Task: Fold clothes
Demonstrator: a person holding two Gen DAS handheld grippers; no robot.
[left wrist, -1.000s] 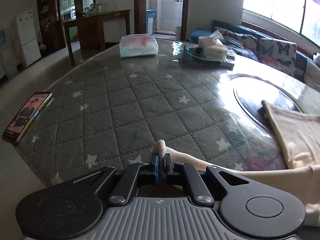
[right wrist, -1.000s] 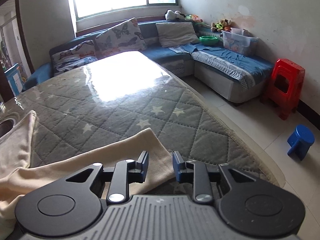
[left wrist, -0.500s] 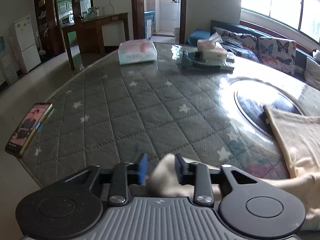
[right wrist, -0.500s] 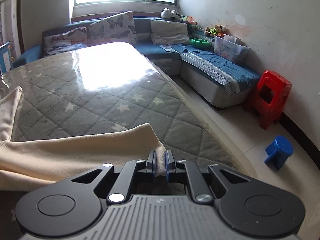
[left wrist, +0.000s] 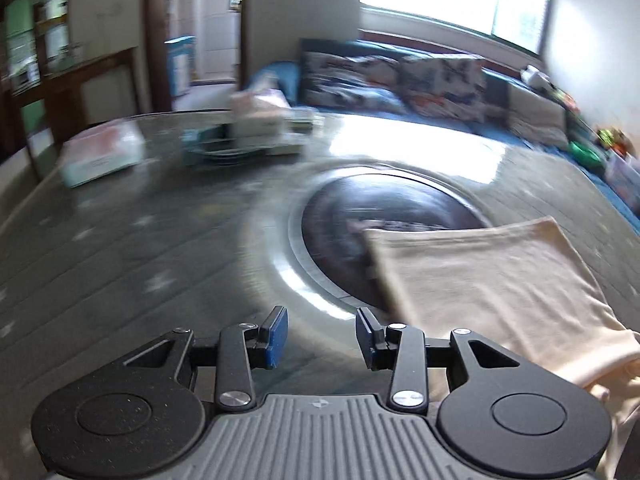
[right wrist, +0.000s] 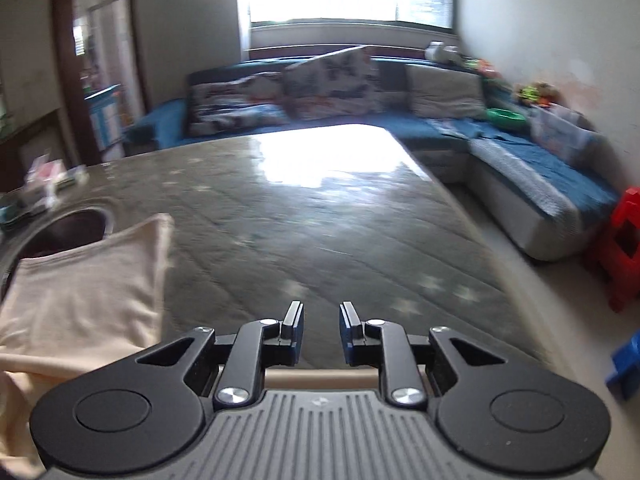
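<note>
Motion blur smears the far end of the table (left wrist: 120,240), so the pale boxes (left wrist: 102,154) there are hard to read. The cream garment (left wrist: 492,284) lies folded over the dark round inset (left wrist: 360,208), its near edge cut off. The left gripper (left wrist: 322,330) and right gripper (right wrist: 319,330) both hang spread apart, holding nothing. A blue sofa (right wrist: 520,160) stands behind.

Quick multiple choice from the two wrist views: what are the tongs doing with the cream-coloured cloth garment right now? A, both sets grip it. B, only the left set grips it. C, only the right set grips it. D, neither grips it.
D: the left tongs and right tongs both stand open with nothing between them, while the cream-coloured cloth garment lies off to the side on the quilted grey table cover.
</note>
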